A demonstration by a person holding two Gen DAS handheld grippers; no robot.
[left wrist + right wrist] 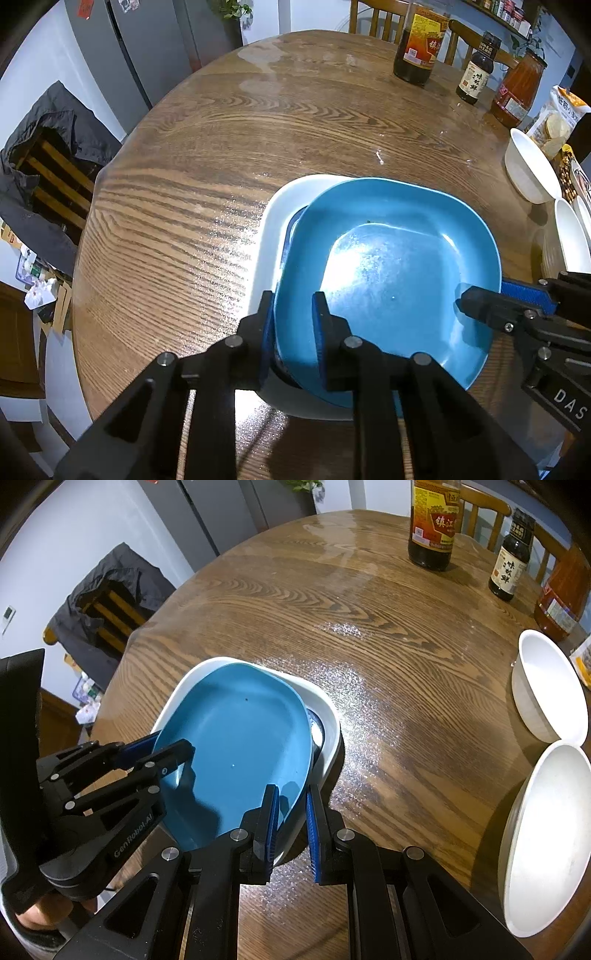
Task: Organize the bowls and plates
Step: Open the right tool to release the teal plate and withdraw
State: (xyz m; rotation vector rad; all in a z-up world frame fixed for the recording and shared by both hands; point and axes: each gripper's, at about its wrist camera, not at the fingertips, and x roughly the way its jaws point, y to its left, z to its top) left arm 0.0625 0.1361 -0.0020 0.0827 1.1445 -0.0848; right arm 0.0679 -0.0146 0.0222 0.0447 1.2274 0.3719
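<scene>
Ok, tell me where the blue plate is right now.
The blue plate lies tilted inside the white dish at the near edge of the wooden table, between the left gripper and the right gripper, with white bowls to its right.

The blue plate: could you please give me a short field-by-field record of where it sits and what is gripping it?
Item: blue plate, square with rounded corners
Position: askew on a white dish on the wooden table
Beneath: darker blue piece shows between them; unclear what it is
Left hand-held gripper: plate's rim between its fingers; cannot tell whether they press
Right hand-held gripper: shut on the opposite rim
Nearby: white bowl and second white bowl, apart from the stack
</scene>
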